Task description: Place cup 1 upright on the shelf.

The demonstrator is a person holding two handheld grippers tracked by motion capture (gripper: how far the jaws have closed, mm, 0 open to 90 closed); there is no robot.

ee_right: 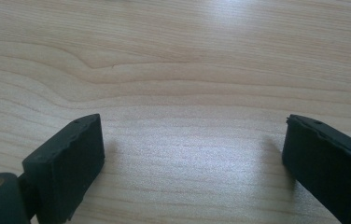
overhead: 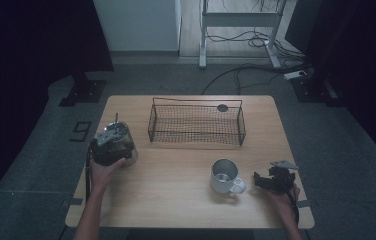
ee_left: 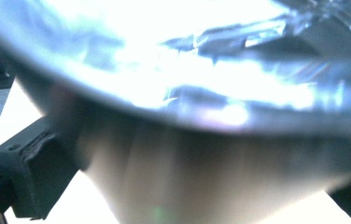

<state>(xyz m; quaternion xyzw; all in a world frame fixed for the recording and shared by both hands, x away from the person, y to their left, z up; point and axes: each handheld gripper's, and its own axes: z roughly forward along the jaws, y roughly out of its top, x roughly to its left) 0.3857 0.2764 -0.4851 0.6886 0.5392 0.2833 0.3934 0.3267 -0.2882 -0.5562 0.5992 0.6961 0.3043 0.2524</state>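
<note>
Left tongs (overhead: 107,148) around a blurred glass jar (overhead: 118,145); right tongs (overhead: 267,181) spread, empty.

One mark to read: a dark numeral on the floor (overhead: 36,150), just left of the table (overhead: 186,200), looks like a 9 (overhead: 81,131), though the high view is dim. A dark square outline at the left gripper view's edge stays unreadable.

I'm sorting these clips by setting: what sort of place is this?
Probably a lab or recording studio, not a home: a lone wooden table on grey carpet, dark curtains at the sides, and loose cables under a metal frame behind.
</note>
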